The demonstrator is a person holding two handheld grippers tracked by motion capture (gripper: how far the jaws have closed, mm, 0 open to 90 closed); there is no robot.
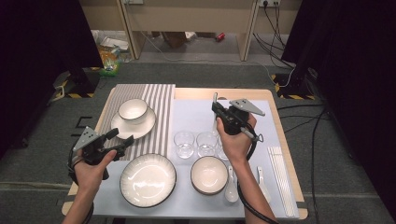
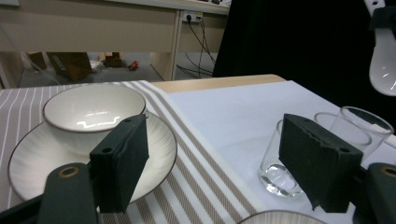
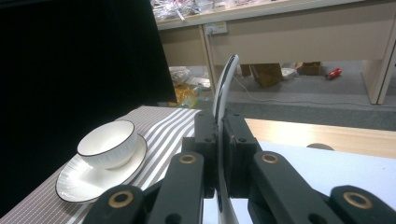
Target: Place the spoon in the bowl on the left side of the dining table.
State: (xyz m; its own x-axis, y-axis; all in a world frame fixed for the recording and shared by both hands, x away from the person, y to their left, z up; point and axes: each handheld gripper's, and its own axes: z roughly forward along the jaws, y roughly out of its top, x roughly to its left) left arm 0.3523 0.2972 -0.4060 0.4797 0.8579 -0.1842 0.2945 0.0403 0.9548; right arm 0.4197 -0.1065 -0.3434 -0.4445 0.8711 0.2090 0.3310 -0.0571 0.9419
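My right gripper (image 1: 216, 111) (image 3: 218, 128) hangs above the white cloth, shut on a white ceramic spoon (image 1: 215, 99) (image 3: 225, 81) that stands edge-up between its pads. That spoon's bowl (image 2: 384, 65) also hangs at the top right of the left gripper view. My left gripper (image 1: 120, 139) (image 2: 215, 154) is open with nothing between its fingers, hovering over the striped mat (image 1: 161, 109). Just beyond it, a white bowl (image 1: 133, 110) (image 2: 93, 107) (image 3: 108, 144) sits on a saucer (image 1: 142, 128) (image 2: 28, 154) (image 3: 79, 184).
Clear glasses (image 1: 184, 143) (image 1: 206, 143) (image 2: 280, 163) stand mid-table, one partly behind my right hand. A large plate (image 1: 148, 179), a second bowl (image 1: 208, 175), two white spoons (image 1: 231, 189) (image 1: 263, 183) and chopsticks (image 1: 280, 177) lie along the near and right side.
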